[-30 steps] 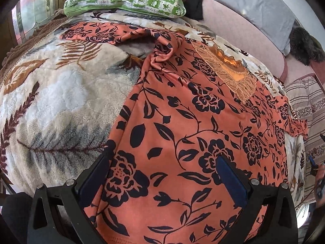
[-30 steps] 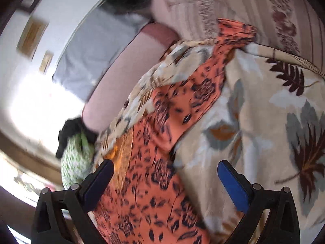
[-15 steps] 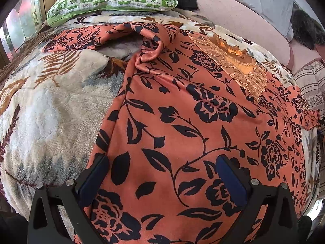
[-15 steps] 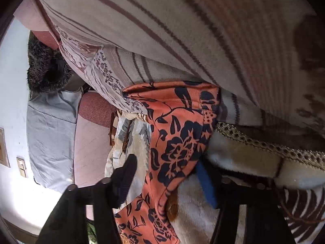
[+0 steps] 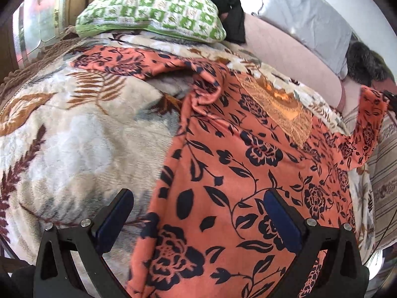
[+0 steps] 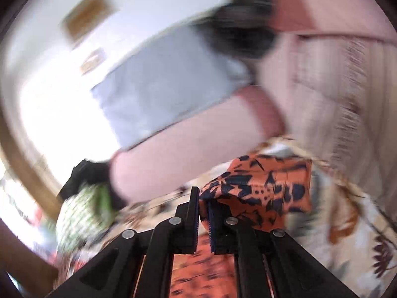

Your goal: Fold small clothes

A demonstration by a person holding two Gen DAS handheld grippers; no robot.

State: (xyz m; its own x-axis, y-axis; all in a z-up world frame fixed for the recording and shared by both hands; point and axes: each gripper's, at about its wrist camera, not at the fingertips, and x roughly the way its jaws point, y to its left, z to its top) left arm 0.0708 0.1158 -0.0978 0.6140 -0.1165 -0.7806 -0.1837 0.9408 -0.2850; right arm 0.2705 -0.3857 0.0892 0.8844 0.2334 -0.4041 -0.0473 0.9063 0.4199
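An orange garment with a black floral print (image 5: 238, 164) lies spread on a leaf-patterned blanket (image 5: 74, 136). It has a gold embroidered neck patch (image 5: 280, 106). Its left sleeve (image 5: 119, 62) lies flat toward the pillow. My left gripper (image 5: 198, 213) is open, hovering over the garment's lower left edge. My right gripper (image 6: 203, 213) is shut on the garment's right sleeve (image 6: 263, 191), which is lifted off the bed; that raised sleeve also shows in the left wrist view (image 5: 369, 119). The right wrist view is motion-blurred.
A green and white checked pillow (image 5: 153, 17) with a black cloth (image 5: 223, 2) lies at the bed's head. A pink bolster (image 5: 290, 54), a grey pillow (image 5: 310, 17) and a dark furry item (image 5: 364, 62) line the far side. A striped blanket (image 5: 384, 181) lies at right.
My right gripper closed on the right sleeve and lifted it up off the bed. My left gripper shifted left, toward the garment's left edge.
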